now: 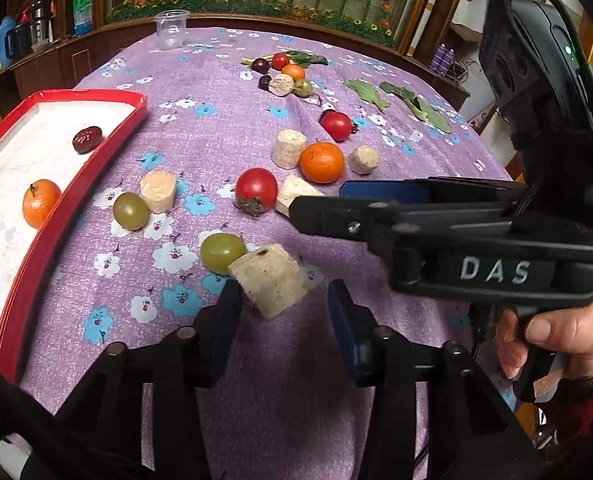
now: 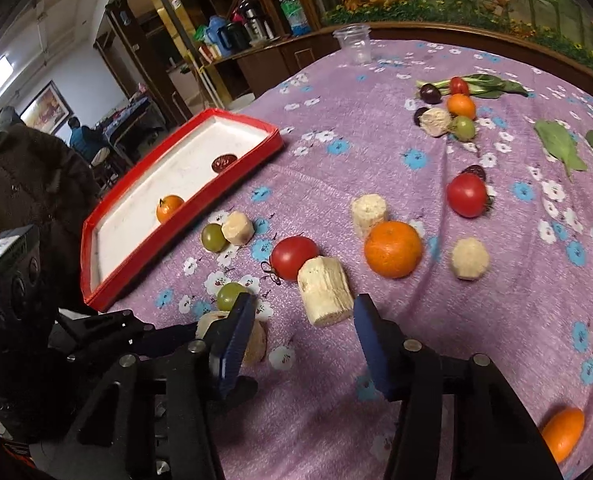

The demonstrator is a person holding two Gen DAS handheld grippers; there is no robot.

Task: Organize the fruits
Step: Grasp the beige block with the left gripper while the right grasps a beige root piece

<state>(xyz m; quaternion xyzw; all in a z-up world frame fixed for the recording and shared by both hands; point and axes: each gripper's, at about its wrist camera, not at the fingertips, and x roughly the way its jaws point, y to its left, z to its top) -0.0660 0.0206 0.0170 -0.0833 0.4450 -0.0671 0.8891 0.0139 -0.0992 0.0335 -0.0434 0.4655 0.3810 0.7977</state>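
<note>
Right now two pale sugarcane chunks at the near edge of the spread are the pieces being worked. One sugarcane chunk (image 1: 270, 286) lies tilted on the bench (image 1: 224, 128), touching a green grape (image 1: 221, 252) on its far-left side, and it sits between the blue pads of the left claw (image 1: 284, 300). The left pad appears to touch its near-left corner while the right pad stands apart, so this claw reads as partly open around it, not yet gripping.

A second sugarcane chunk (image 2: 324, 290) leans against a red tomato (image 2: 294, 257) on its far-left side. The right claw (image 2: 302, 320) is lowered over its near end with both pads clear of it, so it is open as well. Probably each claw is set astride a chunk's width so that closing catches the flat sides.

Further out sit an orange mandarin (image 2: 393, 249), more cane stubs and another tomato, with a far cluster of fruit on green leaves. At the left, the red-rimmed tray (image 1: 108, 120) already holds a mandarin and a dark red jujube, so it looks like the collecting place. A clear plastic cup (image 1: 171, 28) stands at the far edge.
</note>
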